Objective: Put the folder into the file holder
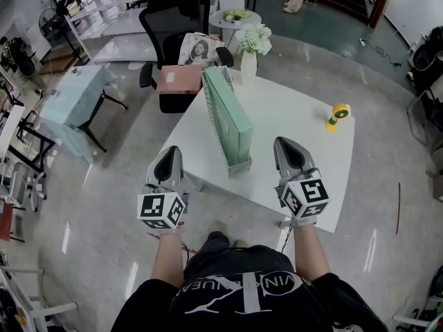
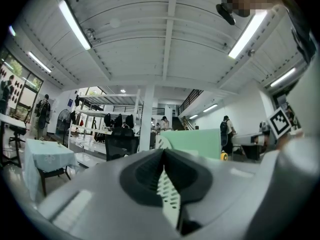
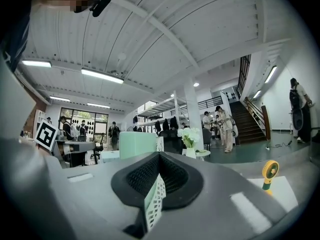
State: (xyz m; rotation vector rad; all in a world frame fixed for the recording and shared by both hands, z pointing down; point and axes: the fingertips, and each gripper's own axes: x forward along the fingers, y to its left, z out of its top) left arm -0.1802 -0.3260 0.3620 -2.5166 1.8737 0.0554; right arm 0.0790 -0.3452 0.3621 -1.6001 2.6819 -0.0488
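A pale green folder [image 1: 225, 109] stands upright on edge in a mesh file holder [image 1: 239, 163] at the middle of the white table [image 1: 304, 144]. My left gripper [image 1: 172, 152] hovers at the table's near left edge, left of the holder, shut and empty. On the other side of the holder my right gripper [image 1: 284, 144] is over the table's near part, also shut with nothing in it. Neither touches the holder. The left gripper view shows closed jaws [image 2: 163, 151] with the green folder [image 2: 197, 143] beyond them. Over the closed right gripper [image 3: 159, 155] the folder [image 3: 137, 144] shows too.
A white vase of flowers [image 1: 250, 47] stands at the table's far end. A small yellow fan [image 1: 338, 115] sits near the right edge. Behind the table is a black office chair [image 1: 176, 19] with a pink box [image 1: 178, 78]. A light blue table [image 1: 76, 95] stands left.
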